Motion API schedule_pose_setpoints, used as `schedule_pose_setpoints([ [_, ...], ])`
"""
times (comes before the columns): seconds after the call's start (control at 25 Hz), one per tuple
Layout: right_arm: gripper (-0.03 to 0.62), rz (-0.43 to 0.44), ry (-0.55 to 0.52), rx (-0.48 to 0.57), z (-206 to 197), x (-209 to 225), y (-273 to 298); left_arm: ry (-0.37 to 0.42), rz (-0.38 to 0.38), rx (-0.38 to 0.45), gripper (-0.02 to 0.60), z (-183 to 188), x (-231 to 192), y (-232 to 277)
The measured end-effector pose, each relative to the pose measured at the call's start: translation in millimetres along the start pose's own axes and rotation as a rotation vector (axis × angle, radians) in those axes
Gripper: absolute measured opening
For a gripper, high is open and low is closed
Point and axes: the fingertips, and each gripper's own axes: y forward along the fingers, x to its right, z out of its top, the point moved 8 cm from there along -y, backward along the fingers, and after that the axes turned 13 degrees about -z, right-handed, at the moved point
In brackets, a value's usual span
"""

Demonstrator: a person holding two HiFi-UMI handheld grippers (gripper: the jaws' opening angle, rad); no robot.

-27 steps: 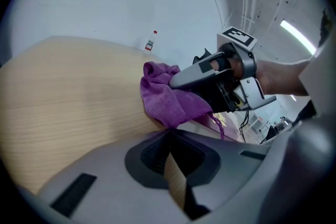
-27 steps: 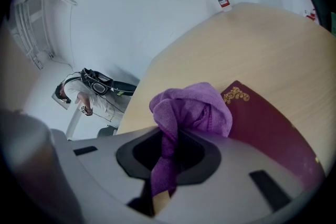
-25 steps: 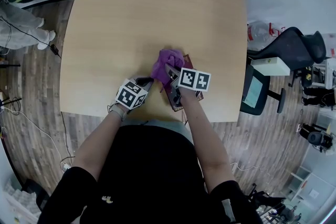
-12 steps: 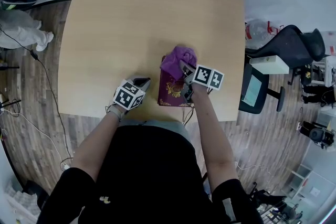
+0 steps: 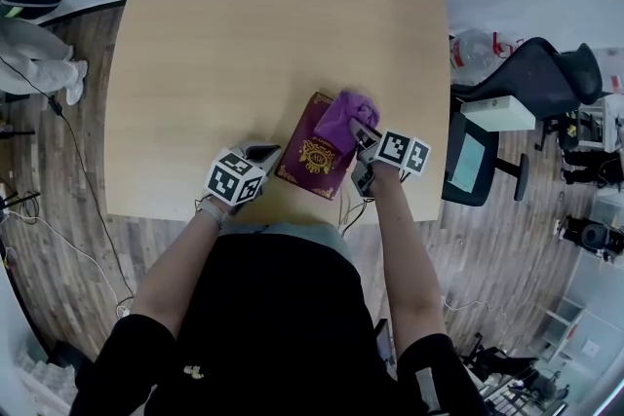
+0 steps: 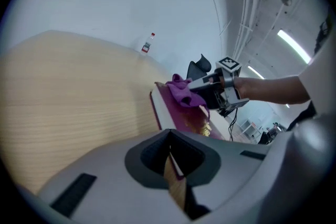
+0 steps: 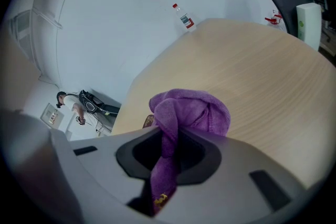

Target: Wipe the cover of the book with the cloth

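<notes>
Change: the cloth [image 5: 343, 117] and the right gripper [image 5: 359, 137] have slid to the book's far right corner, uncovering the gold emblem. The book [image 5: 310, 161] has turned and now lies askew.
Risk: nothing visibly pins the book, so I judge that another stroke could turn it further or push it toward the near edge. The cloth is bunched, so it could miss parts of the cover.
Worktop [image 5: 195, 63]: pale wood grain, flat and smooth, with rounded corners.
Book: lies flat near the front edge; a maroon hard cover with a slight sheen and pale page edges.
Cloth: purple, soft and fuzzy, wadded into a lump resting on the cover.
Right gripper: fingers clamped on a fold of the cloth.
Left gripper [image 5: 265, 153]: just beside the book's near left corner, fingers nearly together, gripping nothing.
</notes>
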Motion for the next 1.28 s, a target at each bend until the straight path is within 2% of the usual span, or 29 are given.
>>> schedule_pose_setpoints([
  [0.12,0.069,-0.002,0.006,0.006,-1.2,6.8,-4.7,0.105,-0.039,-0.014,0.018,19.5,19.2,8.5],
  [0.2,0.069,-0.003,0.011,0.009,-2.5,10.1,-6.3,0.166,-0.047,-0.078,0.018,24.3,25.8,16.8],
  [0.28,0.069,-0.008,0.015,0.013,-1.8,14.3,-8.8,0.184,-0.037,-0.137,0.018,22.5,25.7,23.9],
  [0.76,0.069,-0.036,0.047,0.015,-15.7,54.5,-30.7,0.163,-0.026,-0.091,0.018,19.9,25.2,28.3],
  [1.12,0.069,0.030,0.027,-0.053,-61.8,51.9,-41.5,0.137,0.027,-0.057,0.018,17.6,29.3,31.0],
  [1.28,0.069,0.064,-0.013,-0.110,-85.7,44.0,-47.3,0.121,0.062,-0.038,0.018,16.2,29.4,30.3],
])
